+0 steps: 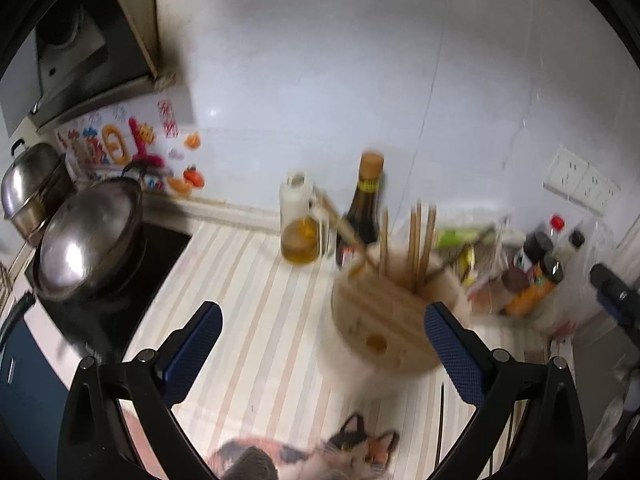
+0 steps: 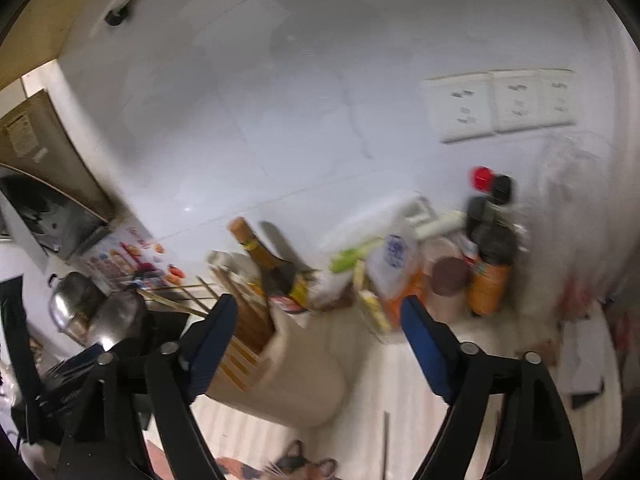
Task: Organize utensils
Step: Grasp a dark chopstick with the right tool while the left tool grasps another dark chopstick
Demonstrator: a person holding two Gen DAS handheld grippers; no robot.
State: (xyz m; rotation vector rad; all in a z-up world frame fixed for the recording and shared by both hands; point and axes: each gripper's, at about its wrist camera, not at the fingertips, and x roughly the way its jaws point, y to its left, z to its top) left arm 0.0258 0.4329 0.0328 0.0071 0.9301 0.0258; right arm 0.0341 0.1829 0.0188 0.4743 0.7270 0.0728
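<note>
Wooden chopsticks [image 1: 416, 236] stood upright in a round, slotted holder [image 1: 384, 320] on the striped counter [image 1: 248, 304], just in front of a dark bottle [image 1: 364, 208] and an oil jar [image 1: 300, 236]. The left gripper [image 1: 322, 326] hung spread wide and empty, its right finger beside the holder. The right gripper [image 2: 318, 330] was likewise spread, grasping nothing, with the holder [image 2: 280, 368] between its fingers. A loose chopstick [image 2: 386, 440] lay on the counter nearby.
</note>
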